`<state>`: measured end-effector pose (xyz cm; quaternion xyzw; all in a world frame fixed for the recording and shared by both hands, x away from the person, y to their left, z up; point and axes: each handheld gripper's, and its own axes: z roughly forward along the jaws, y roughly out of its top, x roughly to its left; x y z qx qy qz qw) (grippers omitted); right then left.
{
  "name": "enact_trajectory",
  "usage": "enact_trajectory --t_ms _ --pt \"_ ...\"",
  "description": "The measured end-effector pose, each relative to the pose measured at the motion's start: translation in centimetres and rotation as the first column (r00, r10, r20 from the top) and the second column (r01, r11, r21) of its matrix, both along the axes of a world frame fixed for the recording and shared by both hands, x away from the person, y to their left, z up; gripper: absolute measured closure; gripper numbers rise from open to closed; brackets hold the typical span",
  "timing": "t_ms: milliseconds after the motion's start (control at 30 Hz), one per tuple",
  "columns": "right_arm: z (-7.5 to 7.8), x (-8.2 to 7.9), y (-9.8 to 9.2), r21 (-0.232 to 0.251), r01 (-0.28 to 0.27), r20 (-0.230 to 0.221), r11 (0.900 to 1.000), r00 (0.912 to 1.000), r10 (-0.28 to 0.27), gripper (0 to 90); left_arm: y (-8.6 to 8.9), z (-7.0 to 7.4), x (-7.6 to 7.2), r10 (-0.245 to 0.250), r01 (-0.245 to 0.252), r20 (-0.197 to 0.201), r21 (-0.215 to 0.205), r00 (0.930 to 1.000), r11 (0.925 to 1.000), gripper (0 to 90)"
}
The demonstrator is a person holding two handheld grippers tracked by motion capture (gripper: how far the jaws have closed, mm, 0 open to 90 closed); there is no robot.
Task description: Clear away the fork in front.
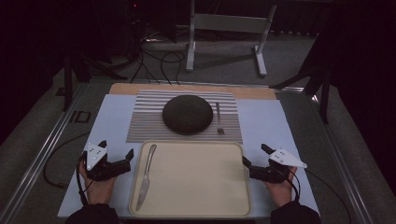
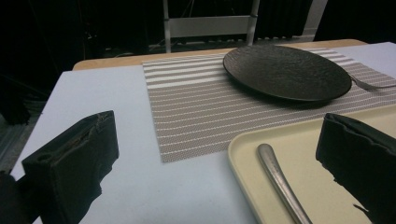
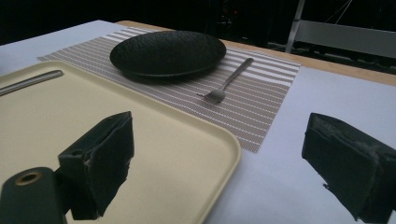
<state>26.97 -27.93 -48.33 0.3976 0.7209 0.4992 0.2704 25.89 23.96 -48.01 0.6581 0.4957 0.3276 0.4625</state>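
Both tongs are released and hold nothing: the left tongs (image 1: pixel 116 155) straddle the tray's (image 1: pixel 201 200) left rim, the right tongs (image 1: pixel 256 155) its right rim. The tray sits at the worktop's (image 1: pixel 112 116) near edge with a knife (image 1: pixel 146 176) along its left side. Beyond it, a mat (image 1: pixel 144 122) carries a plate (image 1: pixel 187 114) and, just right of it, a fork (image 1: pixel 219 117).

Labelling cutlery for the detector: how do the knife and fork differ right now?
The knife lies inside the cream tray, near its left edge; the fork lies on the striped placemat, right of the dark plate. The knife looks longer than the fork. The knife slants a little; the fork lies nearly straight along the table's depth. Both are plain metal, lying flat, untouched by either tool.
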Motion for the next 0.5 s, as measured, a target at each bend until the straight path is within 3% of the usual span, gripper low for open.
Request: enact_trajectory --t_ms 233,500 --pt "0.9 0.5 0.5 -0.013 0.013 0.010 1.000 0.9999 -0.013 9.2 0.2 -0.1 0.1 0.000 0.000 0.003 -0.023 1.0000 0.9997 0.0" --pt "2.0 1.8 2.2 -0.025 0.017 -0.019 1.000 0.9997 -0.018 9.2 -0.4 -0.4 0.2 -0.011 0.011 -0.008 0.005 0.9999 0.9999 0.0"
